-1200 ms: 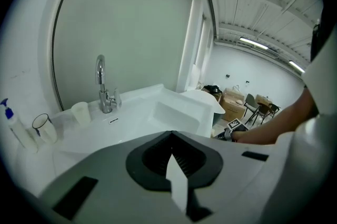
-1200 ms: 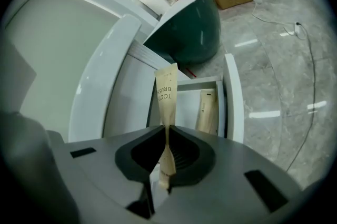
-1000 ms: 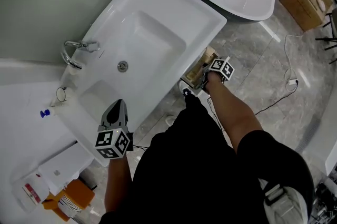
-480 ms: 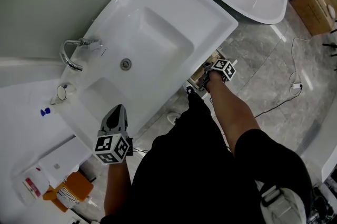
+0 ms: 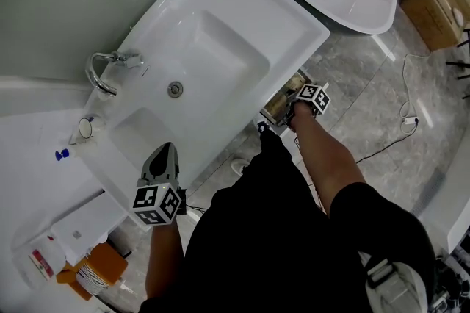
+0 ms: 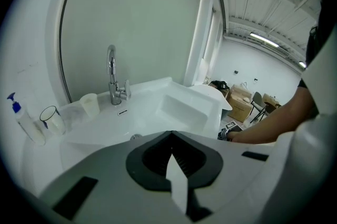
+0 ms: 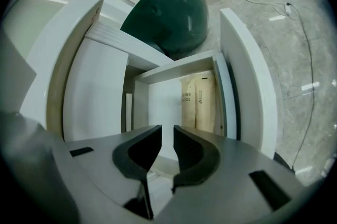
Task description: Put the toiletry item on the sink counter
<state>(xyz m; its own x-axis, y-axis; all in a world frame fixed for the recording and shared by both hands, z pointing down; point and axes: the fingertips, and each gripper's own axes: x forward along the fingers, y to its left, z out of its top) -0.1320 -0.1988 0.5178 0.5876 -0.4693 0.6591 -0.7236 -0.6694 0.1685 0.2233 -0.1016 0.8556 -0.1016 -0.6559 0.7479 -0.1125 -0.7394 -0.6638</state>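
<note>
I see the white sink surface (image 5: 242,6) filling much of the head view. Below it, the cabinet (image 7: 97,97) has an open compartment. My left hand-held gripper (image 5: 166,151) hangs over the surface's front edge, jaws together and empty. My right hand-held gripper (image 7: 167,139) points into that compartment, jaws slightly apart with nothing between them. The toiletry item, a beige packet (image 7: 197,99), stands upright inside, beyond the jaws. The faucet (image 5: 103,73) rises at the surface's back edge.

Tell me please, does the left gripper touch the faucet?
Apart. The head view shows the left gripper at the front edge of the sink and the faucet at its back, far across.
</note>
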